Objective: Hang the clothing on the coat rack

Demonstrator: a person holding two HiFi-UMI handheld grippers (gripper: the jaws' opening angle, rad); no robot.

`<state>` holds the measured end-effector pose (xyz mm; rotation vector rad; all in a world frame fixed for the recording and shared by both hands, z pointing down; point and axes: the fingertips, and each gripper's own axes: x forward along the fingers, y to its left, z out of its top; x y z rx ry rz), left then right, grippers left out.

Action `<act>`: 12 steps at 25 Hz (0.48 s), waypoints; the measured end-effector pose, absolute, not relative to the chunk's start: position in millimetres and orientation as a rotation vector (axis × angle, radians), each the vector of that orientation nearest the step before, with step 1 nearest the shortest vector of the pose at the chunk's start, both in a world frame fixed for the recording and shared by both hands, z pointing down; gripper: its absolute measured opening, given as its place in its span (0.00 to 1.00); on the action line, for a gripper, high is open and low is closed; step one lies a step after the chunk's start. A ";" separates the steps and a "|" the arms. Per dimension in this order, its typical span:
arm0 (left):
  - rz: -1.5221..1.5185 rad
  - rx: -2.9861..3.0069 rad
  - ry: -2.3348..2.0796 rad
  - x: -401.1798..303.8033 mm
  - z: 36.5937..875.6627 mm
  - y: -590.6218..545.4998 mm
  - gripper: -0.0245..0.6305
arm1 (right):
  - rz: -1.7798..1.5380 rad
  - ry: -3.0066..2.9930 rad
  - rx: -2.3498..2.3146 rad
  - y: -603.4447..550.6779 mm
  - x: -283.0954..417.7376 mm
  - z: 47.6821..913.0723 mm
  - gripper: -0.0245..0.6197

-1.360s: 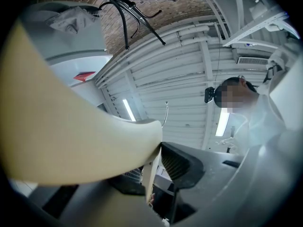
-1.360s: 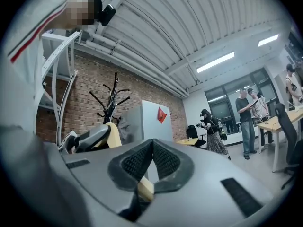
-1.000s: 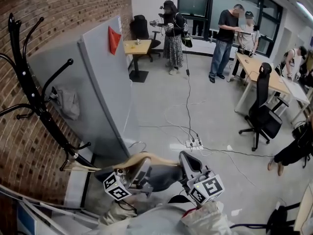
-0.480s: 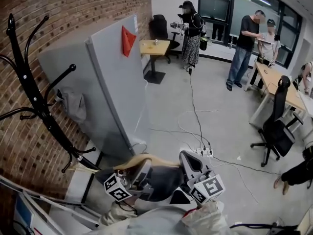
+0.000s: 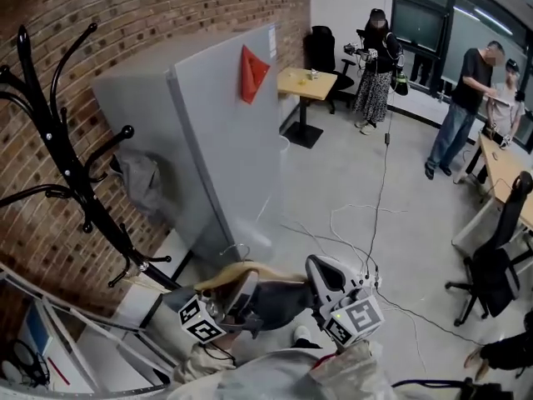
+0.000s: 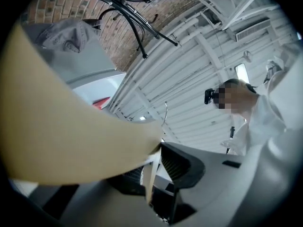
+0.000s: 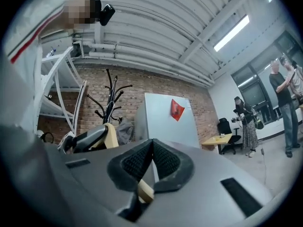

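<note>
A black coat rack (image 5: 62,152) with curved hooks stands against the brick wall at the left, also visible as the rack (image 6: 132,20) and the rack (image 7: 110,100). A tan wooden hanger (image 5: 250,271) stretches between my two grippers with dark cloth (image 5: 279,302) under it. My left gripper (image 5: 241,294) is shut on the hanger's left part; the hanger (image 6: 71,136) fills that gripper's view beside its jaws (image 6: 158,155), its metal hook (image 6: 165,112) standing up. My right gripper (image 5: 321,275) is shut, a tan piece of the hanger (image 7: 144,191) pinched low between its jaws (image 7: 152,157).
A grey partition (image 5: 225,140) with a red flag (image 5: 252,72) stands right of the rack, a grey garment (image 5: 141,182) hanging beside it. White shelf frame (image 5: 92,340) lies low left. Cables and a power strip (image 5: 366,265), an office chair (image 5: 495,265) and people (image 5: 379,57) are beyond.
The head view has swung left: the rack, partition and people have slid to the right in the picture. Both grippers keep the hanger between them.
</note>
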<state>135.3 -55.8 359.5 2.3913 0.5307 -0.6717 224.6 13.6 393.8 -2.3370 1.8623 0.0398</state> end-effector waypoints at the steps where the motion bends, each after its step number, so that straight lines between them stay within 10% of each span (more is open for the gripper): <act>1: -0.681 2.404 0.509 139.0 357.5 -58.8 0.20 | 0.037 1.884 -2.318 7.9 230.0 392.4 0.07; 12: -0.764 2.510 0.245 167.7 346.4 -83.9 0.20 | 0.018 2.112 -2.090 -42.2 270.7 386.0 0.07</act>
